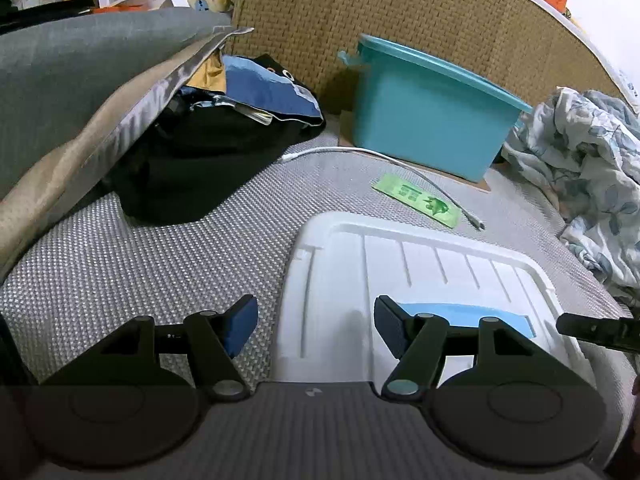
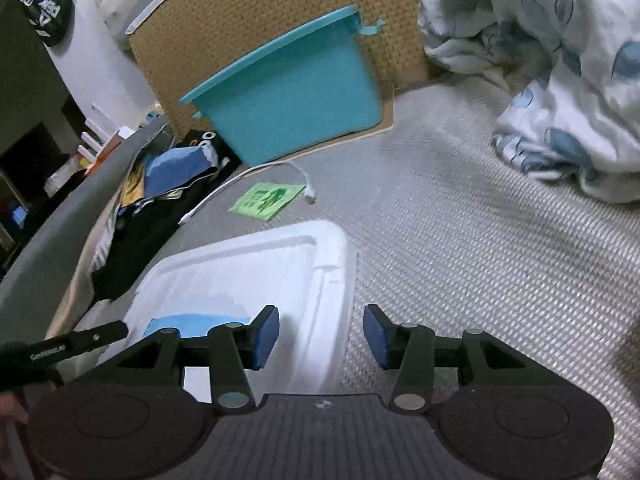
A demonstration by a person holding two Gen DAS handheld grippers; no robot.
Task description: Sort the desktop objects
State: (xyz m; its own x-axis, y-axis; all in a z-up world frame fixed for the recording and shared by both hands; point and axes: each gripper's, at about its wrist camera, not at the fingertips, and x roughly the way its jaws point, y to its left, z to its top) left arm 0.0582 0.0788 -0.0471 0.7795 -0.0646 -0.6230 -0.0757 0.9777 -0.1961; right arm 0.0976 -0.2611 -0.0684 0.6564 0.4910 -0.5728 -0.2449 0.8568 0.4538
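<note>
A white ribbed plastic box lies on the grey woven mat, and a flat light-blue piece shows at its near end. My left gripper is open and straddles the box's left edge; its pads do not press on it. My right gripper is open as well and straddles the box's right edge. Beyond the box lie a green packet and a white cable. A teal bin stands at the back.
A wicker headboard rises behind the bin. A black bag with blue cloth and a grey pillow crowd the left side. A floral quilt is bunched on the right. Bare grey mat lies right of the box.
</note>
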